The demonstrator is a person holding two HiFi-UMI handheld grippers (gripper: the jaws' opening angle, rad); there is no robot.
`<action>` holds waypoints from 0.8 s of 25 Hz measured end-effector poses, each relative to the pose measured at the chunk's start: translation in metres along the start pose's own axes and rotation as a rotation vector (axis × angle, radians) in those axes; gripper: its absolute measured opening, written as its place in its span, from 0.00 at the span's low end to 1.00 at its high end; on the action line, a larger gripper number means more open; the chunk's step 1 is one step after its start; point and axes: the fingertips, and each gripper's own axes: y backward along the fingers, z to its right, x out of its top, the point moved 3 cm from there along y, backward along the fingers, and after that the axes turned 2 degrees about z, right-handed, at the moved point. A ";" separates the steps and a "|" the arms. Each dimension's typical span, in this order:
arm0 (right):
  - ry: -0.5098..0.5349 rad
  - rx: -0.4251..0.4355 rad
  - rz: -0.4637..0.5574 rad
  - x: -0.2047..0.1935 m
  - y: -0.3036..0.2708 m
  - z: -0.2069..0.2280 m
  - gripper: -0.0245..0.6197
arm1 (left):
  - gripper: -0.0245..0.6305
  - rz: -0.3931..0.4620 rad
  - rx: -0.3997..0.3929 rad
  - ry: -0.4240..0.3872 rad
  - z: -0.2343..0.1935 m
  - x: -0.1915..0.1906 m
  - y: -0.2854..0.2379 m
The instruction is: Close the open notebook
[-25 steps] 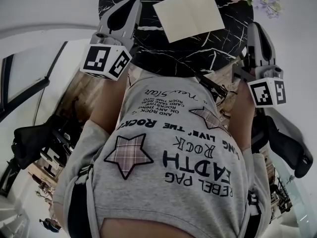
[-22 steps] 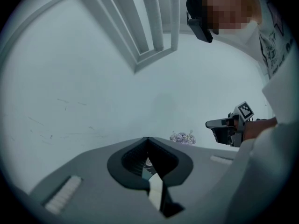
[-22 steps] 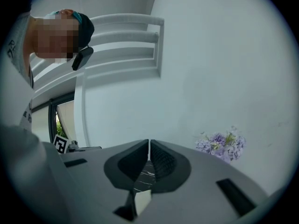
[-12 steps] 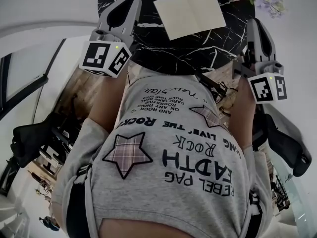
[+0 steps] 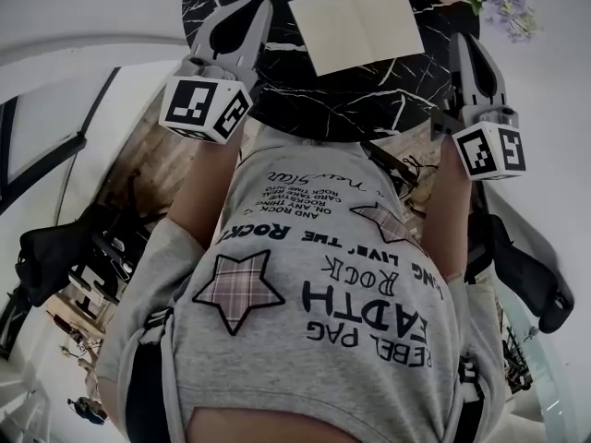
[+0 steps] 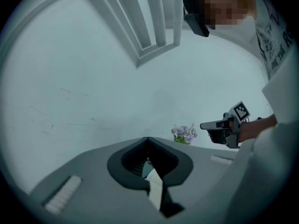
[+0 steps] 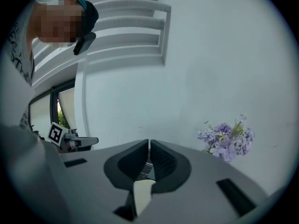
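Holding left gripper (image 5: 259, 5) and right gripper (image 5: 460, 40), jaws pressed together and empty, flanking open notebook (image 5: 358, 24) just ahead.

The person wears a grey T-shirt (image 5: 277, 358) with black lettering and plaid stars (image 5: 238, 289) (two).

Seen from the head, looking steeply down past a grey printed shirt (image 5: 314, 293) to a round black white-veined marble bench (image 5: 369, 100) at the frame's top edge, with the left tool (image 5: 264, 5) and the right tool (image 5: 459, 39) on either side. Mounted close behind each tool's own jaws, wide-angle, aimed nearly level toward a pale plain wall (image 6: 93, 92). Shared by all three views: a bunch of purple flowers (image 7: 226, 141). Caught side-on in each tool view: the opposite tool, near the frame's edge.
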 end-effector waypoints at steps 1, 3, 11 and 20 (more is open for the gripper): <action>0.005 0.008 -0.007 -0.003 -0.003 0.001 0.07 | 0.05 -0.002 0.000 0.001 0.000 -0.002 0.000; 0.009 0.020 -0.024 -0.011 -0.008 0.002 0.07 | 0.05 -0.006 0.003 0.001 0.000 -0.006 -0.001; 0.041 0.048 -0.155 -0.055 -0.029 0.007 0.07 | 0.05 -0.019 0.003 0.034 0.001 -0.036 -0.006; 0.007 0.045 -0.297 -0.122 -0.047 0.029 0.07 | 0.05 -0.078 0.040 0.033 -0.002 -0.079 -0.019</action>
